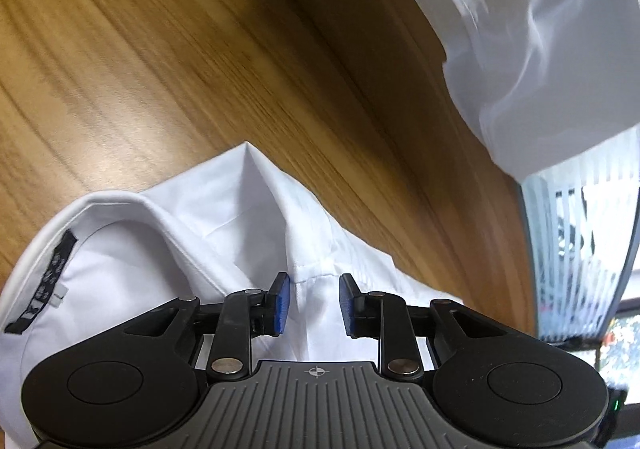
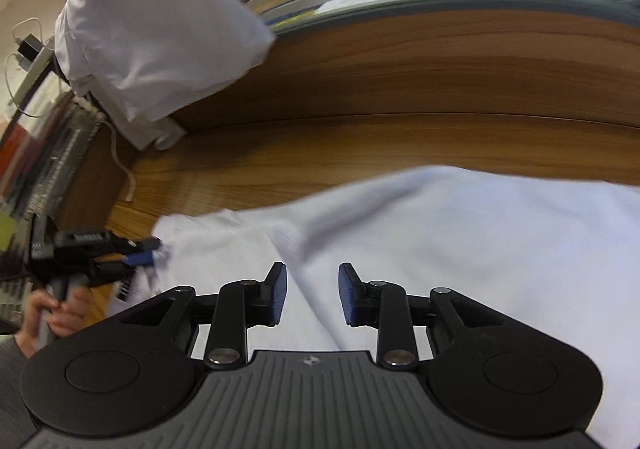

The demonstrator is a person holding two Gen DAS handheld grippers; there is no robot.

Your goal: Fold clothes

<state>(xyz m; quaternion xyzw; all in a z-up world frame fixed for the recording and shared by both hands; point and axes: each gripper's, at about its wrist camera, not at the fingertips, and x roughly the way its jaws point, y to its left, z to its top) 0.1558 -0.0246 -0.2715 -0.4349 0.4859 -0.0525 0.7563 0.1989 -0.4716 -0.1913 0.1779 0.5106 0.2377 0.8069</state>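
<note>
Bright even light; right view motion-blurred; fisheye-bent edges.

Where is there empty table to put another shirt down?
The widest bare wood lies between the collared white shirt under the open left gripper and the heap of white clothes at the far edge. It is crowded near both grippers: the shirt spreads under the open right gripper too.

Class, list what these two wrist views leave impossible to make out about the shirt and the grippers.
- Left wrist view: print on the white collared shirt's black neck label is too small.
- Left wrist view: the shirt's body is hidden under the left gripper.
- Right wrist view: motion blur; the right gripper hides the cloth beneath.
</note>
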